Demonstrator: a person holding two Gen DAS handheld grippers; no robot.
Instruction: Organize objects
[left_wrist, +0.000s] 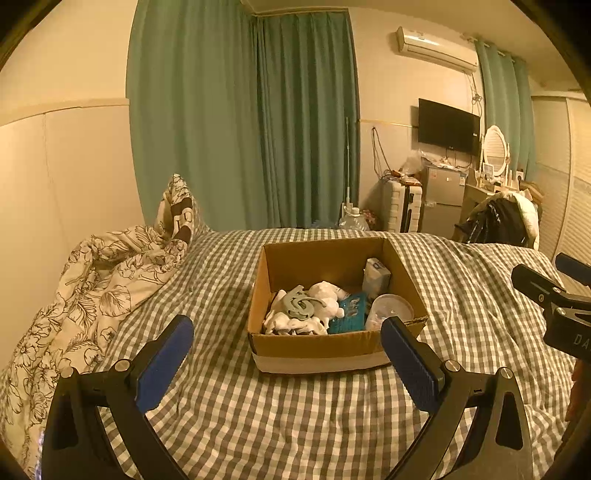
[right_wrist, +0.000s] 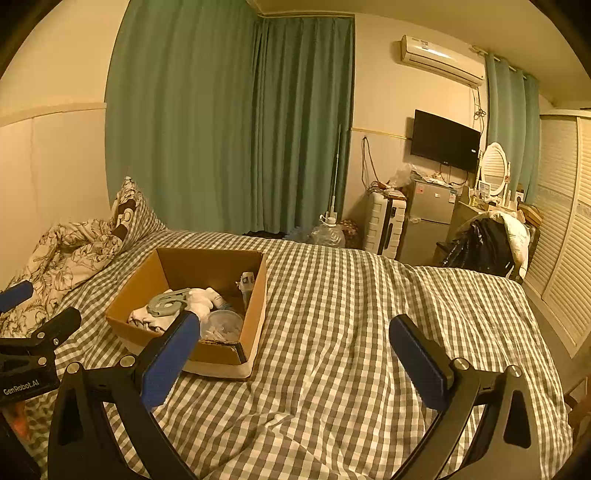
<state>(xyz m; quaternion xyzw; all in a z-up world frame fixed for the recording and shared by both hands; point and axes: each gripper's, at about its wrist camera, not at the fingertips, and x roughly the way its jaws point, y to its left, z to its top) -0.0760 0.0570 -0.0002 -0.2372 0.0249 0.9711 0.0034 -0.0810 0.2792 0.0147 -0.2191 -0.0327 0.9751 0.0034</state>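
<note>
An open cardboard box (left_wrist: 314, 347) sits on a checked bedspread (left_wrist: 295, 417). Inside lie white cloths (left_wrist: 325, 306), grey hangers (left_wrist: 301, 302), a teal packet (left_wrist: 349, 314), a round clear tub (left_wrist: 391, 308) and a white carton (left_wrist: 376, 277). My left gripper (left_wrist: 288, 354) is open and empty, just in front of the box. My right gripper (right_wrist: 295, 350) is open and empty, over the bedspread to the right of the box (right_wrist: 221, 350). The hangers (right_wrist: 168, 302) and tub (right_wrist: 223, 325) also show in the right wrist view.
A crumpled floral quilt (left_wrist: 92, 295) lies at the bed's left. Green curtains (left_wrist: 240, 110) hang behind. Beyond the bed's far edge stand a suitcase (right_wrist: 384, 225), a small fridge (right_wrist: 428, 225) and a chair with clothes (right_wrist: 487, 243). A louvred wardrobe (right_wrist: 565, 236) is on the right.
</note>
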